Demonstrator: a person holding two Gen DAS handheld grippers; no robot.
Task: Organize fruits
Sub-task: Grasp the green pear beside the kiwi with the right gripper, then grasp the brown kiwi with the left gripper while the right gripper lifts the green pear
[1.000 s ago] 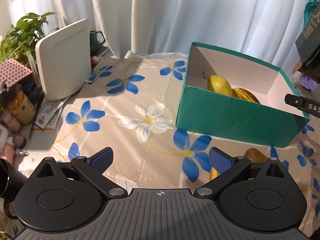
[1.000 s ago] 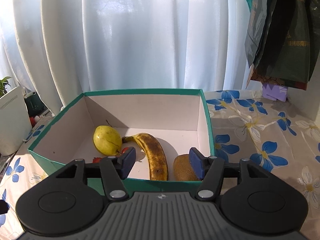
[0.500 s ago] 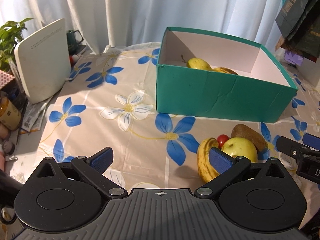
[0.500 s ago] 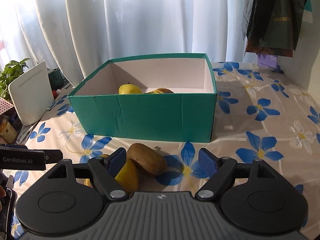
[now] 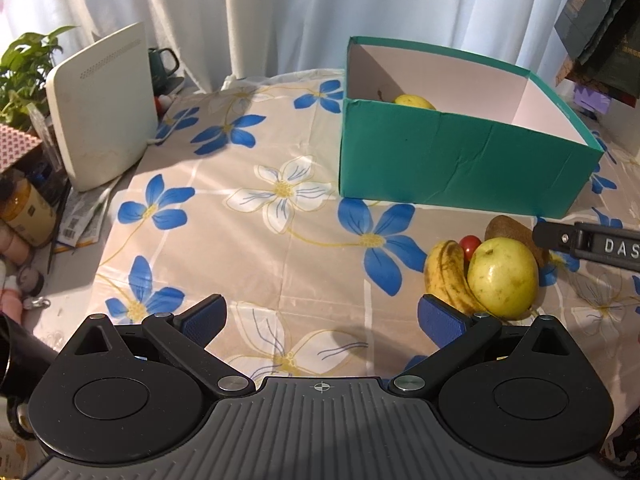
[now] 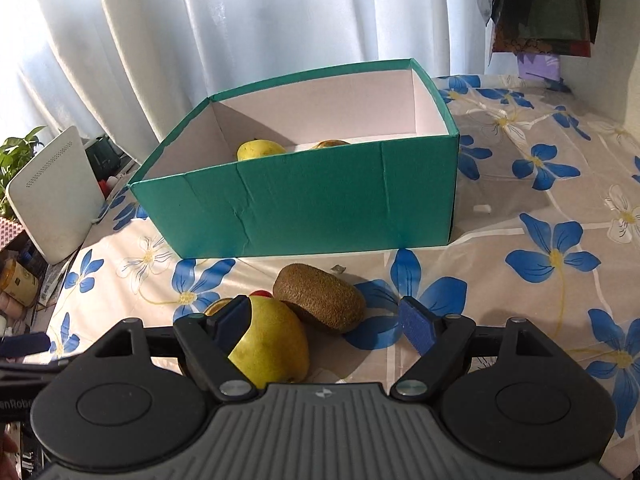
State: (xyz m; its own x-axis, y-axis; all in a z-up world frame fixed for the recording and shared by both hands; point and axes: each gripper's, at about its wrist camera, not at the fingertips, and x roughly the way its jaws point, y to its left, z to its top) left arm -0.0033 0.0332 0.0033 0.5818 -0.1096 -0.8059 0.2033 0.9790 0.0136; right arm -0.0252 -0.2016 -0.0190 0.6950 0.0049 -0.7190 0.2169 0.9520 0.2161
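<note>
Left wrist view: I am holding the left claw (image 5: 320, 318) spread wide and empty above the flowered table (image 5: 248, 248); the loose fruit is lying to my right in front of the green box (image 5: 460, 160), with the spotted banana (image 5: 450, 276) touching the yellow-green apple (image 5: 502, 278), the cherry tomato (image 5: 470, 243) tucked behind them and the kiwi (image 5: 510, 228) partly hidden by the tip of the right claw (image 5: 560, 236); a pear (image 5: 414, 101) is already showing over the box wall; compared with half a second ago, this claw is sitting slightly lower and nearer the pile, the box looming larger.

Right wrist view: I am keeping the right claw (image 6: 326, 322) spread and holding nothing, its left pad in front of the apple (image 6: 272, 344), the kiwi (image 6: 320, 297) lying just ahead between the pads; the box (image 6: 304, 196) is standing beyond with the pear (image 6: 260, 148) and a banana inside; against the earlier frame, the claw is pressing closer and lower, the kiwi now centred; to do this well, I judge I should be easing forward until both pads are flanking the kiwi across its short axis, closing gently so the soft fruit is not bruising, and avoiding nudging the apple.
</note>
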